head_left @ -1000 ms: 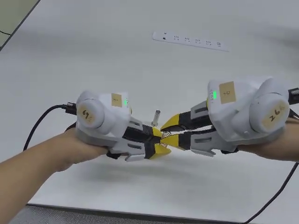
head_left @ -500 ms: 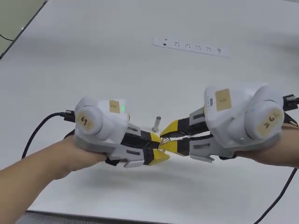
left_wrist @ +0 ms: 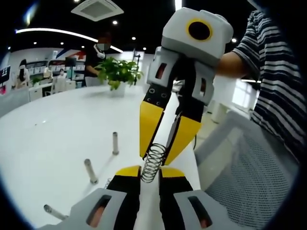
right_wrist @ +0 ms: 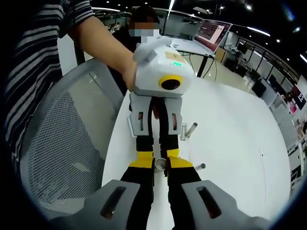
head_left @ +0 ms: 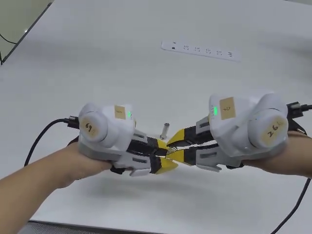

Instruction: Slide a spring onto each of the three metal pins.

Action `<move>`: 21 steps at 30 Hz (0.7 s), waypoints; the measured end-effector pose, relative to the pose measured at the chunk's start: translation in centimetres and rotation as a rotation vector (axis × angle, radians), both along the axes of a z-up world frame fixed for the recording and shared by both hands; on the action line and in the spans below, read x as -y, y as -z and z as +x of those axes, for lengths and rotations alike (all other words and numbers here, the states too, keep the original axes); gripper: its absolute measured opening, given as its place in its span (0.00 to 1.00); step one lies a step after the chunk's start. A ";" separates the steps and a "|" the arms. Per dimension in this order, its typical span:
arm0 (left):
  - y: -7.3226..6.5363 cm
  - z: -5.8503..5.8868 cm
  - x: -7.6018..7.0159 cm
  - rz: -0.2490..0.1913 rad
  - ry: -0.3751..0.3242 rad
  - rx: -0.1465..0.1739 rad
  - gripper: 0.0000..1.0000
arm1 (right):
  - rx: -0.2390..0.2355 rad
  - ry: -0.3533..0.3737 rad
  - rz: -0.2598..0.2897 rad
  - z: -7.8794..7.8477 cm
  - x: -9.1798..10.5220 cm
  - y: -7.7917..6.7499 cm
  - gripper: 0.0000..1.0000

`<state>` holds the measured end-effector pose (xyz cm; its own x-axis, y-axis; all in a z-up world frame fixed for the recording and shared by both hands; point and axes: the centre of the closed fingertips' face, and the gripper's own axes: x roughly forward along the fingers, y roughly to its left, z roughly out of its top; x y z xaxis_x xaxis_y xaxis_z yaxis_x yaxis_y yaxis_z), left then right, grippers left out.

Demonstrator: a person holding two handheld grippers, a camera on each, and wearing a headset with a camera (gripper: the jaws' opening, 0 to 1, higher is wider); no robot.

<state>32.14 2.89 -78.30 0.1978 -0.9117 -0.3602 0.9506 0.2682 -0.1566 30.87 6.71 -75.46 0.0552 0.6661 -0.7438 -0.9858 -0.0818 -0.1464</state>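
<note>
Fingers of the left gripper [left_wrist: 151, 172] clamp one end of the spring [left_wrist: 153, 160]. The right gripper [right_wrist: 160, 166] pinches the other end, probably a handover to line it up. The metal pins [left_wrist: 115, 143] stand nearby on the counter [head_left: 146, 63].

White power strip [head_left: 201, 50] on the table [head_left: 97, 58]; potted plant [left_wrist: 117, 73] beyond.

right tool [right_wrist: 160, 170] gripping spring [right_wrist: 159, 164] | left tool [right_wrist: 158, 156] facing, tips meeting | 2 pins [right_wrist: 191, 129] [right_wrist: 202, 166] beside
</note>
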 end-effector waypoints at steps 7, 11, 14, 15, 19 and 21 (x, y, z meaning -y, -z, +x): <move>0.2 0.3 -0.5 0.007 -0.034 0.000 0.17 | 0.010 0.011 -0.002 0.4 0.1 0.0 0.06; 0.3 0.3 -1.0 0.013 -0.045 0.001 0.18 | 0.018 0.010 -0.005 0.5 0.1 0.0 0.06; 0.2 0.5 -1.4 0.011 -0.062 0.002 0.22 | 0.024 0.008 -0.008 0.5 0.1 0.0 0.06; 0.2 0.5 -1.5 0.011 -0.068 0.002 0.23 | 0.024 0.008 -0.008 0.5 0.1 0.0 0.06; 0.3 0.6 -2.1 0.014 -0.087 -0.004 0.25 | 0.031 0.013 -0.006 0.7 0.2 0.0 0.06; 0.2 0.5 -2.4 0.015 -0.093 -0.005 0.26 | 0.038 0.019 -0.006 0.9 0.2 -0.1 0.06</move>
<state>32.69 5.25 -78.50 0.2796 -0.8840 -0.3747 0.9206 0.3576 -0.1568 31.74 6.48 -75.39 0.0959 0.6606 -0.7446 -0.9810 -0.0642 -0.1832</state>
